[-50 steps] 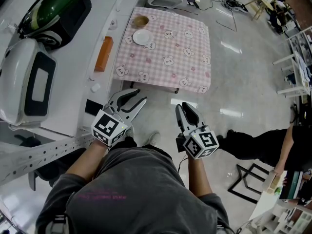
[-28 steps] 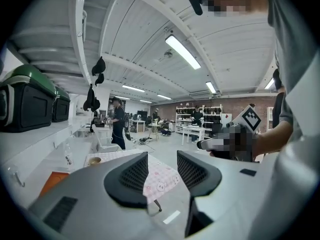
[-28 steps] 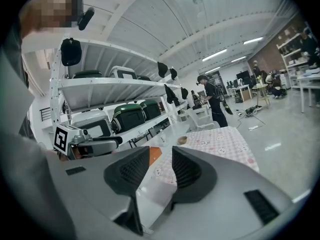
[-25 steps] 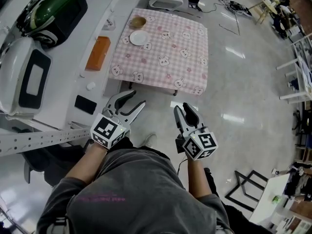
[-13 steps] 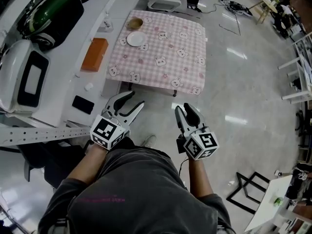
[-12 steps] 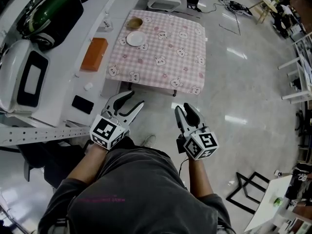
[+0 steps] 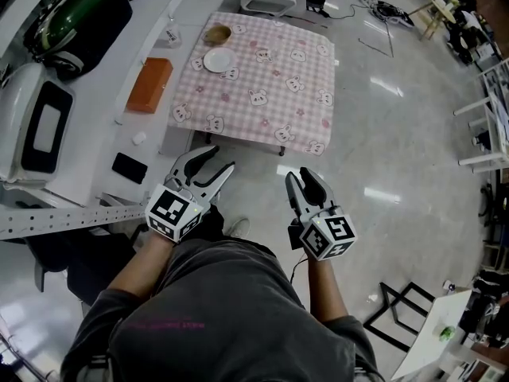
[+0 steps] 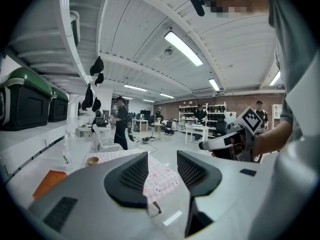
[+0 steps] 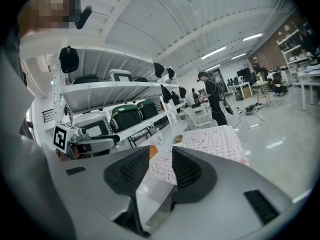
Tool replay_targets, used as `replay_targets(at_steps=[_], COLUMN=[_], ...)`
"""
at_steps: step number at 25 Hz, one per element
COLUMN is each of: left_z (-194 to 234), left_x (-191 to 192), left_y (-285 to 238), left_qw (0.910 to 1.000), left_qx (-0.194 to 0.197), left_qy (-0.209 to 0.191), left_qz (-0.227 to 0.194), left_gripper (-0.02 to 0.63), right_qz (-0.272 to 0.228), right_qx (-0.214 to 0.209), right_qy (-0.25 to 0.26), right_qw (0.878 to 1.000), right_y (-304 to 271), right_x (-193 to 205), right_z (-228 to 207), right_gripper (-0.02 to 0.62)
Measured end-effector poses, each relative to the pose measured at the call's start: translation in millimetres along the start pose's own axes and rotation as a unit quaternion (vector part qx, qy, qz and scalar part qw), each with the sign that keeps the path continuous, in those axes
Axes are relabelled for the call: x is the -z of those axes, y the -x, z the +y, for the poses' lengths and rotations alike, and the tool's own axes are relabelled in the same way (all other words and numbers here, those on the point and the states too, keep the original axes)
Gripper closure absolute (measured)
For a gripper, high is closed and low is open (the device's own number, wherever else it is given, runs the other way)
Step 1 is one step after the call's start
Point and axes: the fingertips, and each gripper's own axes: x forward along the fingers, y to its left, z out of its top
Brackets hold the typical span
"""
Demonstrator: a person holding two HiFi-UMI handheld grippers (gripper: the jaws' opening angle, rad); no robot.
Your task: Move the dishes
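Floor (image 7: pixel 398 134): glossy grey workshop floor, seen from above the person's head.
Desk (image 7: pixel 270 78): low, covered by a pink checked cloth with bunny prints, well ahead of both grippers.
Left gripper (image 7: pixel 218 159): held over the floor, fingers (image 8: pixel 127 184) wide apart, nothing between them.
Right gripper (image 7: pixel 302 177): alongside, its fingers (image 9: pixel 192 176) a narrow gap apart, empty.
Plate (image 7: pixel 216 60): white, near the desk's far left corner.
Bowl (image 7: pixel 216 33): small, brown, just beyond the plate.

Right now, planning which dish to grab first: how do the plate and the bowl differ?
The plate is white, flat and wider; the bowl is brown, deeper and smaller. The plate lies nearer the person, the bowl by the table's far edge. Both sit at its far-left corner.
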Motion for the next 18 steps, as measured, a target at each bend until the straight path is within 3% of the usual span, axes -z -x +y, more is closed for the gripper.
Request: replay_targets(at_steps=[18], left_z=[21.7], left_x=[-2.9], left_y=[-47.4], left_qw=[0.9999], left_qx=[0.012], left_qy=[0.003], left_qz=[-0.004], left_gripper=[0.428], right_qz=[0.000], right_qx=[0.008], right_qy=[-0.010], right_qw=[1.000], right_y=[-27.0], right_x=[-9.0], right_z=[-36.2], right_gripper=[0.471])
